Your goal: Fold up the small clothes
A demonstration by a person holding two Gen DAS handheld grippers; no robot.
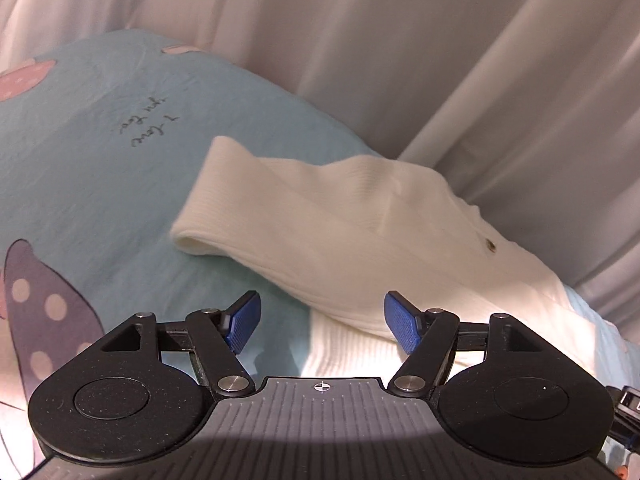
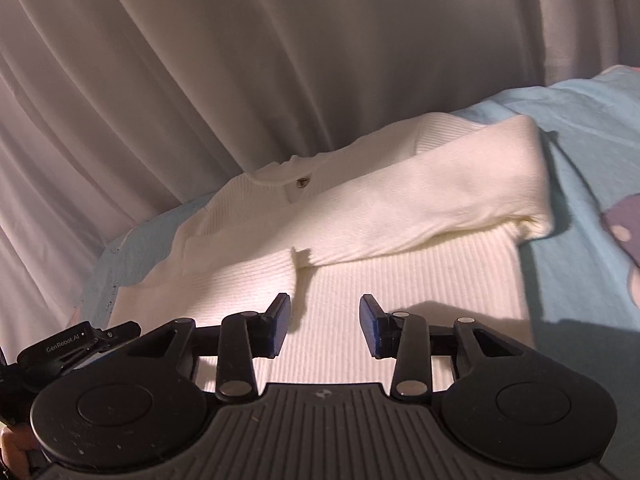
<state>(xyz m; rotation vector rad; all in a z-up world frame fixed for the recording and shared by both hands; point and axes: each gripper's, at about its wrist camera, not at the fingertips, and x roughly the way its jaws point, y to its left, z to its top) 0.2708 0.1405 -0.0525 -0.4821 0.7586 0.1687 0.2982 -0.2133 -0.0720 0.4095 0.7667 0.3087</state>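
The left gripper (image 1: 322, 322) hovers with fingers apart, holding nothing. The white ribbed sweater (image 2: 360, 216) lies on the light-blue bedsheet (image 1: 100, 152) — one sleeve (image 2: 440, 200) folded across its front. The right gripper (image 2: 325, 325) — spread wide, empty — hangs over the hem.

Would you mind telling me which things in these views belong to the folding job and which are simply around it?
Part of the job:
- white ribbed sweater, one sleeve already folded across its body
- left gripper, open, empty
- right gripper, open, empty

Just surroundings:
- light blue printed bedsheet under the sweater
- pale curtain behind it
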